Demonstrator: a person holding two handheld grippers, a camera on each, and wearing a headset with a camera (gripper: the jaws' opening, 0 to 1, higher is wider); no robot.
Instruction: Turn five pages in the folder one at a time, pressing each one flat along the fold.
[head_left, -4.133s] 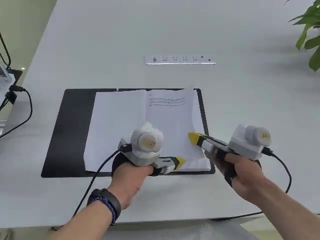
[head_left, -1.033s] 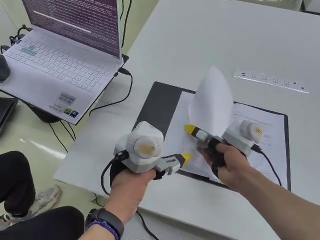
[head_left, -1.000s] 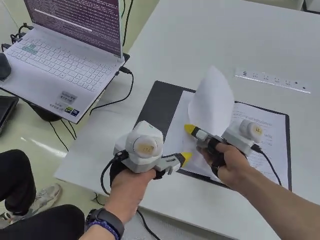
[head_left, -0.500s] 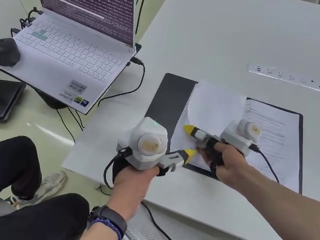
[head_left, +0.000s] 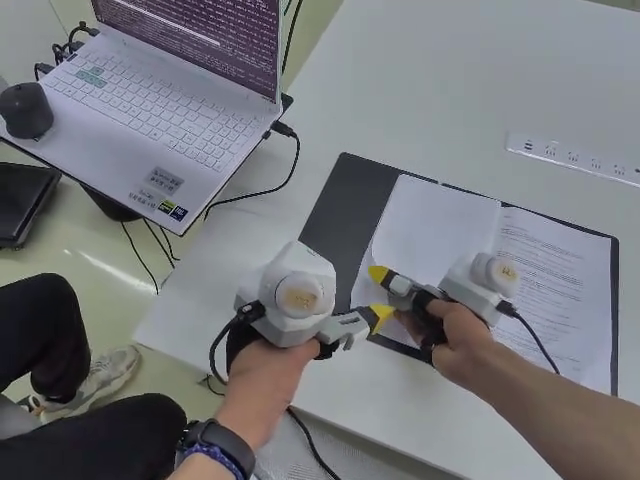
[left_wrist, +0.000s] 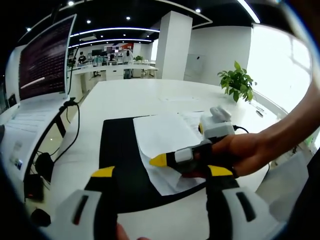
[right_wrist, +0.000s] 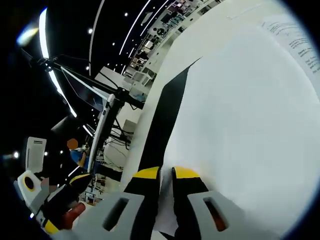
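The black folder (head_left: 335, 215) lies open on the white table. A blank white page (head_left: 430, 235) rests turned over onto its left half, and a printed page (head_left: 560, 270) shows on the right half. My right gripper (head_left: 380, 276) is low at the turned page's near left corner. In the right gripper view its jaws (right_wrist: 166, 173) stand almost together, shut on the page's edge (right_wrist: 240, 125). My left gripper (head_left: 380, 318) hovers just in front of the folder's near edge. It is open with nothing between its fingers (left_wrist: 102, 172), facing the right gripper (left_wrist: 159, 160).
An open laptop (head_left: 170, 90) and a dark mouse (head_left: 25, 105) sit on a lower desk to the left, with a black cable (head_left: 250, 185) running onto the table. A power strip (head_left: 575, 160) lies beyond the folder. The table's near edge is just below the grippers.
The right gripper first held the page at the right side, then lifted it upright over the fold. It has now laid the page down on the left half. The left gripper has barely moved.
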